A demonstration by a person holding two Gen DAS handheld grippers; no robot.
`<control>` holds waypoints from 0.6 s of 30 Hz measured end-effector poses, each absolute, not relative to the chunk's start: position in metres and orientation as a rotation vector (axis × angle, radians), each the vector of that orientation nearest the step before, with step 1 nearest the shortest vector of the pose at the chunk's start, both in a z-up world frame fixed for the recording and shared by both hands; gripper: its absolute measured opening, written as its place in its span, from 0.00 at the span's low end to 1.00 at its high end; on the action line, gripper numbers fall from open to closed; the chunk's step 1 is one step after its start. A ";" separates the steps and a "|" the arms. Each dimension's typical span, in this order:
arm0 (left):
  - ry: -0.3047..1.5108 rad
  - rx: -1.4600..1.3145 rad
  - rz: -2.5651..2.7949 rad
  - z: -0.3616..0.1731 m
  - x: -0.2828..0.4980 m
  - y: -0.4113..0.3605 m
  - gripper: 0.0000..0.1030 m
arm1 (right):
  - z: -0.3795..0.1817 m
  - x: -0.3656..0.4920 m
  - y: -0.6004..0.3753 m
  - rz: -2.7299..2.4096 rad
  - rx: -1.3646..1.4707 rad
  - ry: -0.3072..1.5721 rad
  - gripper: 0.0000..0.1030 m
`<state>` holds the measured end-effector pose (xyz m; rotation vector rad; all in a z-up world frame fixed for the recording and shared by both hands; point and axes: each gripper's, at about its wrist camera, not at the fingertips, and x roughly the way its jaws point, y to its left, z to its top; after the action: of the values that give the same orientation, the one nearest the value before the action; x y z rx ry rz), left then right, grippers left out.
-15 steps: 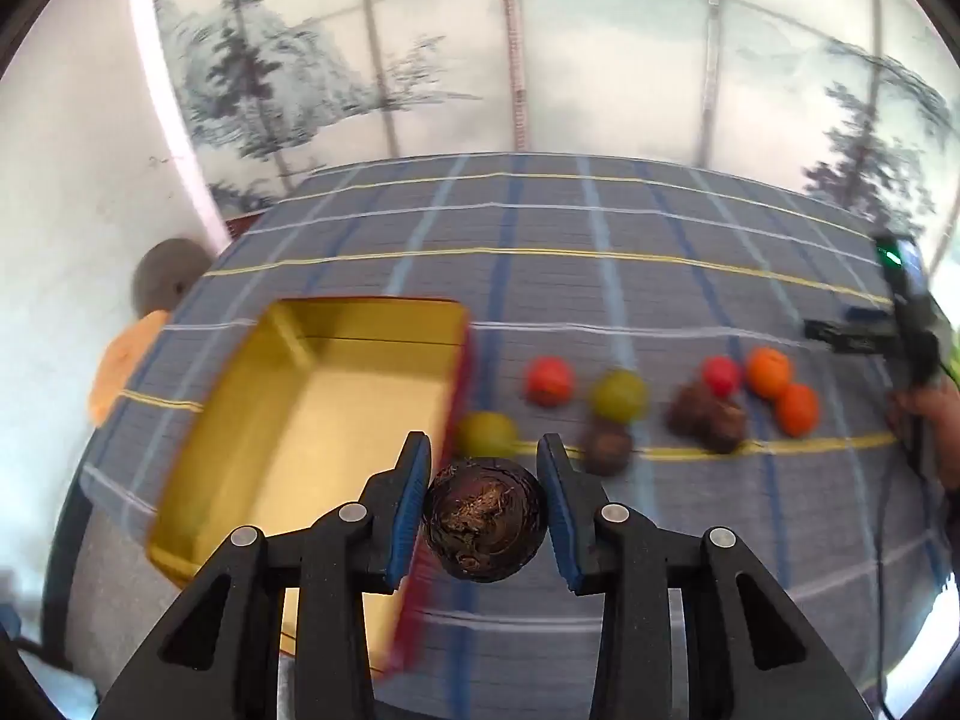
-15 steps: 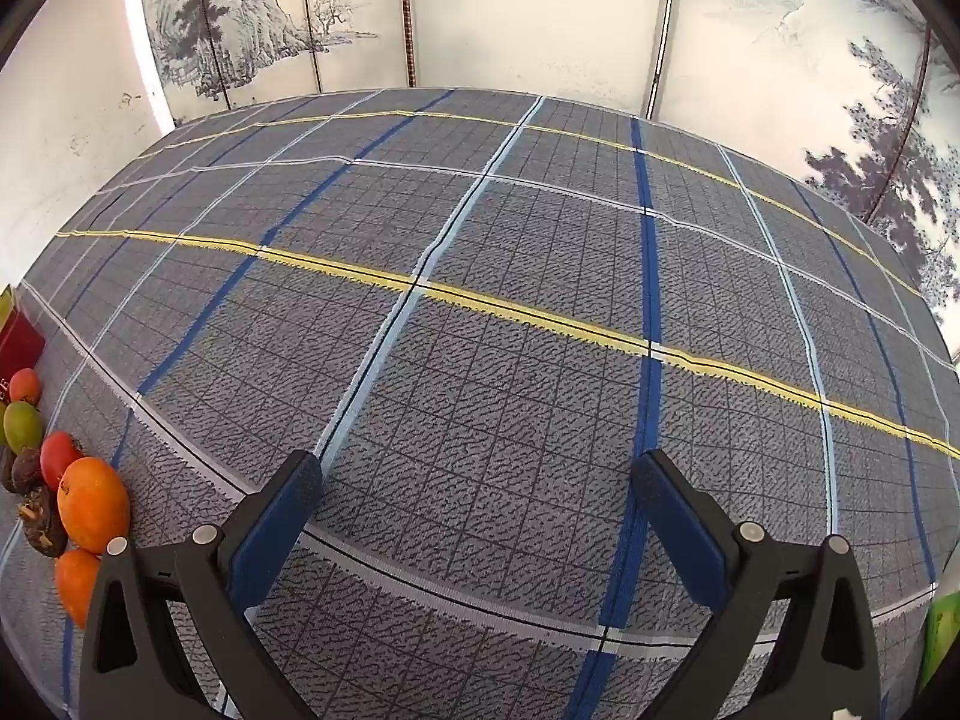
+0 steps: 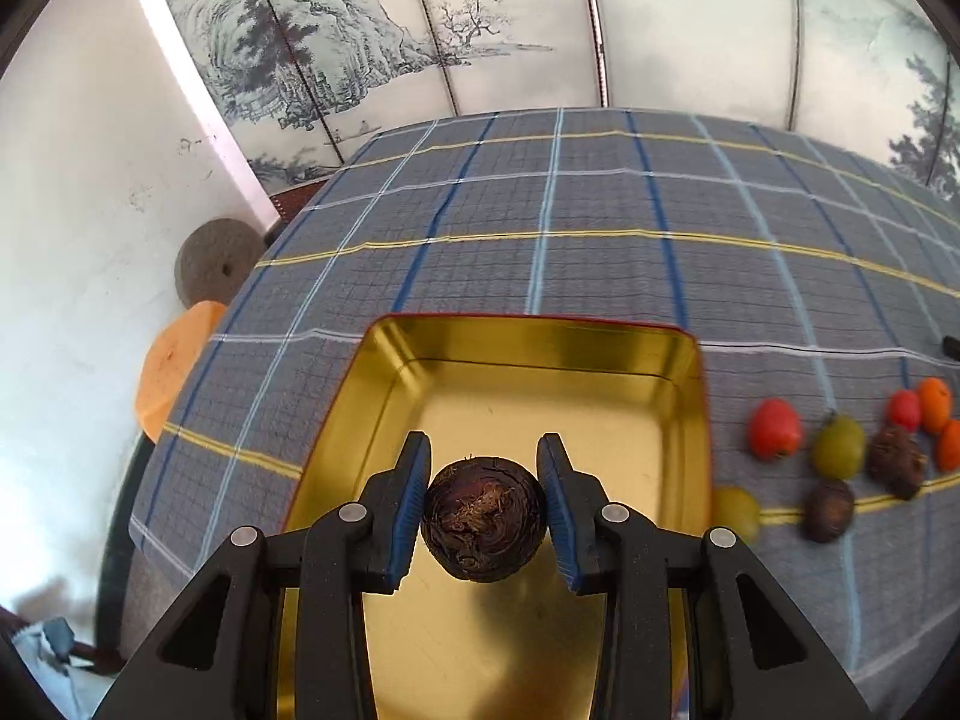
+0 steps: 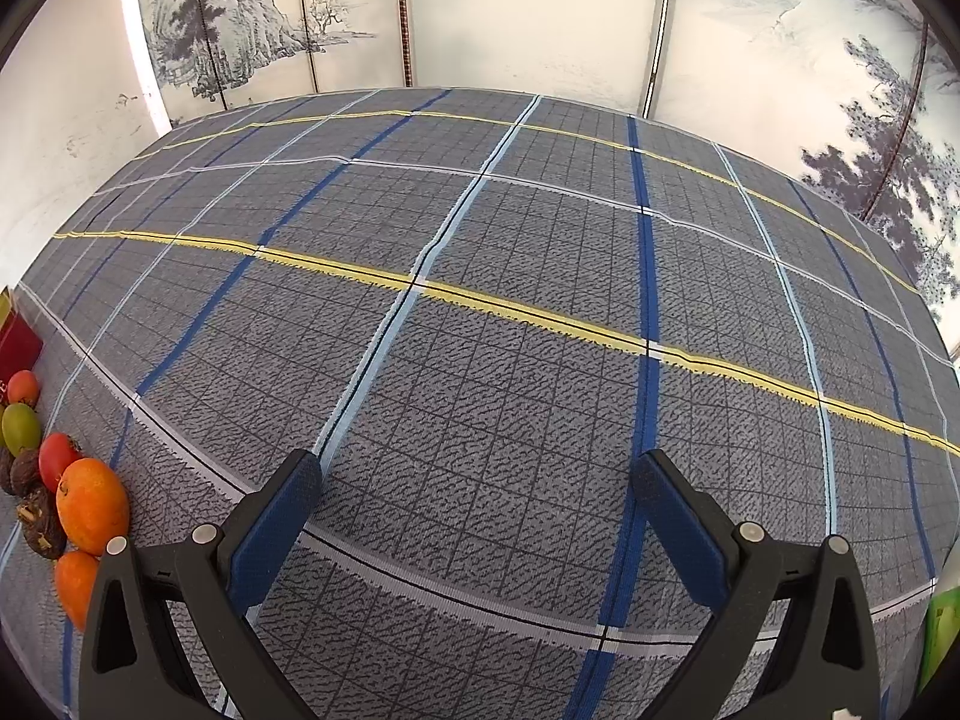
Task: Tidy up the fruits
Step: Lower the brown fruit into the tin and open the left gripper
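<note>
My left gripper (image 3: pixel 483 495) is shut on a dark brown, rough round fruit (image 3: pixel 483 525) and holds it above the open gold tin tray (image 3: pixel 684 396). To the tray's right lie several loose fruits on the plaid cloth: a red one (image 3: pixel 774 428), a green one (image 3: pixel 839 446), a yellow-green one (image 3: pixel 737 510), two brown ones (image 3: pixel 829 510) and orange ones (image 3: pixel 936 402). My right gripper (image 4: pixel 477 495) is open and empty over bare cloth. The same fruits show at the left edge of the right wrist view, with an orange (image 4: pixel 91 505) nearest.
The grey plaid tablecloth (image 4: pixel 480 300) covers the table. An orange stool (image 3: pixel 174 360) and a grey round disc (image 3: pixel 213 261) stand off the table's left edge. Painted screens stand behind. A green object (image 4: pixel 942 636) sits at the far right edge.
My left gripper has swung left with the brown fruit, from beside the tray's right rim to over the tray's middle. The right gripper has barely moved.
</note>
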<state>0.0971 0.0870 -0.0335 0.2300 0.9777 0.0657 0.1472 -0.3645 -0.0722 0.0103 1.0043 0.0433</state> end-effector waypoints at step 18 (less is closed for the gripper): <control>0.996 0.271 0.083 -0.064 0.153 0.101 0.38 | -0.073 0.147 -0.364 0.042 0.009 1.004 1.00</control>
<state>0.1529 0.1011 -0.0641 0.2710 0.9955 0.0834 0.1472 -0.3645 -0.0726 0.0090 1.0044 0.0425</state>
